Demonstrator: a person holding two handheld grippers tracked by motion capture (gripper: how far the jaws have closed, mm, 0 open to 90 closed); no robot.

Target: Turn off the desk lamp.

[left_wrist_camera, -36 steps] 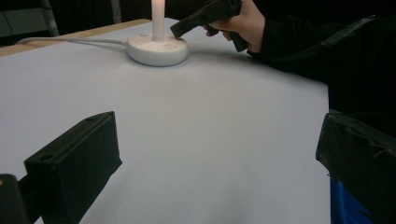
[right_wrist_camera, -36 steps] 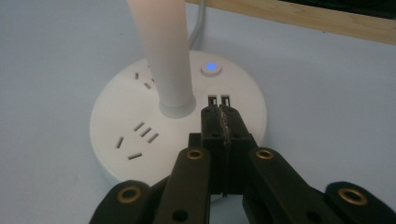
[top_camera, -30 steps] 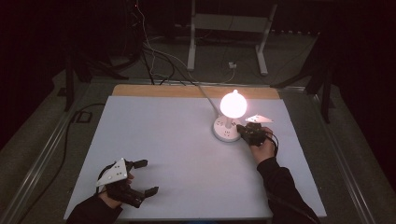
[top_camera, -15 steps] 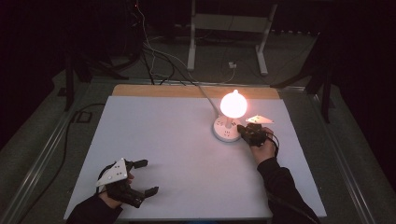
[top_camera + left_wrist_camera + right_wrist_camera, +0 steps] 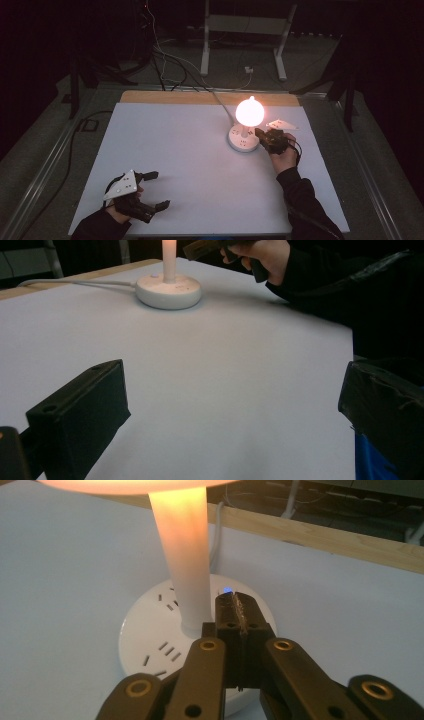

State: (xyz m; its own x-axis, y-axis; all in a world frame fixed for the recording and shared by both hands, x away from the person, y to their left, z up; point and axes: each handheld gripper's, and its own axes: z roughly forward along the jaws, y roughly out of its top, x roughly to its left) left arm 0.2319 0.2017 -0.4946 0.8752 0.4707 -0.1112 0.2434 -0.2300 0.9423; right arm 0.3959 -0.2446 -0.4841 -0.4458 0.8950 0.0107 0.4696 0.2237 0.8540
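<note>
Nothing shifted since the earlier frames. Left gripper (image 5: 156, 191) low on white table (image 5: 190, 165), jaws wide apart, empty. Lit lamp (image 5: 249, 113) glowing on round white base (image 5: 241, 141) far right. Right gripper (image 5: 239, 616) pressed closed, empty, tips over base beside blue light (image 5: 227, 590).

No readable text or signs

Nothing legible appeared on the round white lamp base (image 5: 150, 630), at lower centre of the right gripper view; it bore slot marks and a small blue light (image 5: 227, 590), but no letters, numbers or brand could be read.
</note>
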